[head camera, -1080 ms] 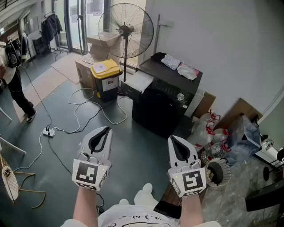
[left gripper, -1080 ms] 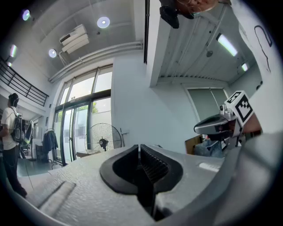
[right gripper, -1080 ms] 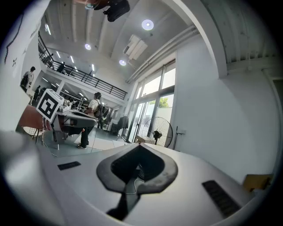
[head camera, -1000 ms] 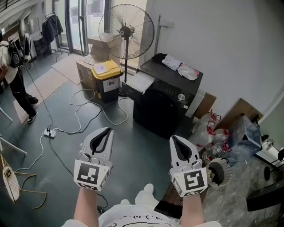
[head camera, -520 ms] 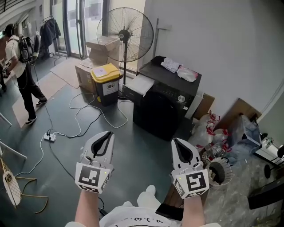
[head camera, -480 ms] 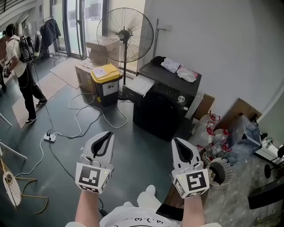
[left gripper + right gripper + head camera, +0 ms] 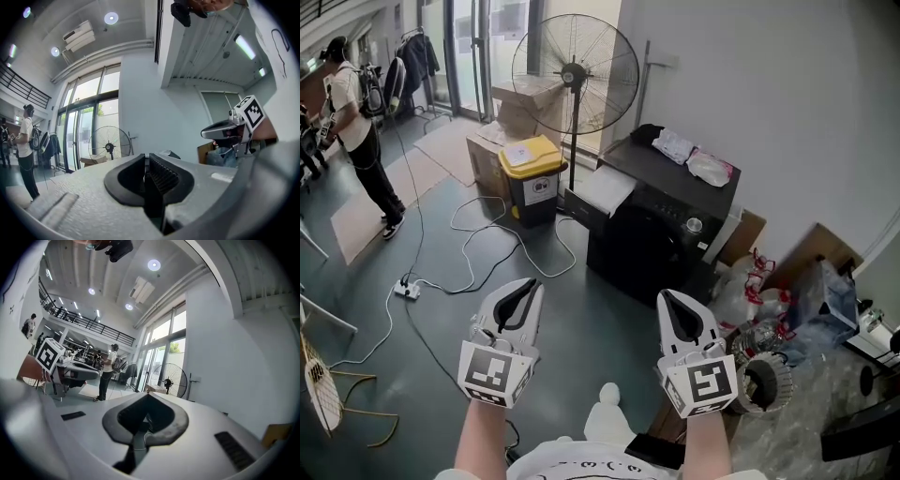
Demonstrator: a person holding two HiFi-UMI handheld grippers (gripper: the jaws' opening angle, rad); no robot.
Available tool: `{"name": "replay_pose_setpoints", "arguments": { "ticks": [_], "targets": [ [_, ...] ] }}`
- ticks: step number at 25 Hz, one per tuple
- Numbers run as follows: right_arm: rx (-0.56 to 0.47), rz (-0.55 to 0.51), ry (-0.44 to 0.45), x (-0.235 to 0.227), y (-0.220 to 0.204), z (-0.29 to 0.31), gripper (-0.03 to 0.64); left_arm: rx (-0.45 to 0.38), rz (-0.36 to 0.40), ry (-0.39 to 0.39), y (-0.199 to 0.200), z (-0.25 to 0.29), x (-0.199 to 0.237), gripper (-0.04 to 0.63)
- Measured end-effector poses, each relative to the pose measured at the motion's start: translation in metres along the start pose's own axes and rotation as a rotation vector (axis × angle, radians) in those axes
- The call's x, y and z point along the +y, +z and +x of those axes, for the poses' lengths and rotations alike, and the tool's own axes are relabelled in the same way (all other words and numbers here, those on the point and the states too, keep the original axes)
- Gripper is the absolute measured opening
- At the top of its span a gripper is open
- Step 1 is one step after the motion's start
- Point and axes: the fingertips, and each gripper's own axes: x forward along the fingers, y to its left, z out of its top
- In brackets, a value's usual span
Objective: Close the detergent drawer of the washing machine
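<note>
A black washing machine stands against the white wall, well ahead of both grippers. Its white detergent drawer sticks out open at the machine's upper left corner. My left gripper is held low over the grey floor, shut and empty; the left gripper view shows its ribbed pads pressed together. My right gripper hovers level beside it, also shut with nothing in it, its tips meeting in the right gripper view. Both point towards the machine from a distance.
A large pedestal fan, a yellow-lidded bin and cardboard boxes stand left of the machine. Cables and a power strip lie on the floor. A person walks at far left. Bags and clutter pile at right.
Both hands have come forward together, so the machine looks a little nearer and farther right. The person at the left has walked on. Both grippers stay shut.
</note>
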Motion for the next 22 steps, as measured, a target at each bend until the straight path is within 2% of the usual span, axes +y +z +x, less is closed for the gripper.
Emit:
{"name": "replay_pose_setpoints", "arguments": {
  "ticks": [4, 9, 14, 22],
  "targets": [
    [-0.003, -0.007, 0.037, -0.027, -0.012, 0.029, -0.006, 0.022, -0.013, -0.002, -0.007, 0.041, 0.001, 0.071],
    [0.004, 0.008, 0.06, -0.078, -0.03, 0.074, -0.006, 0.04, 0.001, 0.033, -0.015, 0.106, 0.005, 0.072],
    [-0.005, -0.004, 0.119, -0.115, -0.043, 0.114, -0.006, 0.065, -0.034, 0.072, -0.029, 0.16, 0.01, 0.072],
    [0.04, 0.012, 0.16, -0.146, -0.076, 0.158, -0.006, 0.118, -0.081, 0.092, -0.062, 0.211, 0.014, 0.072]
  ]
}}
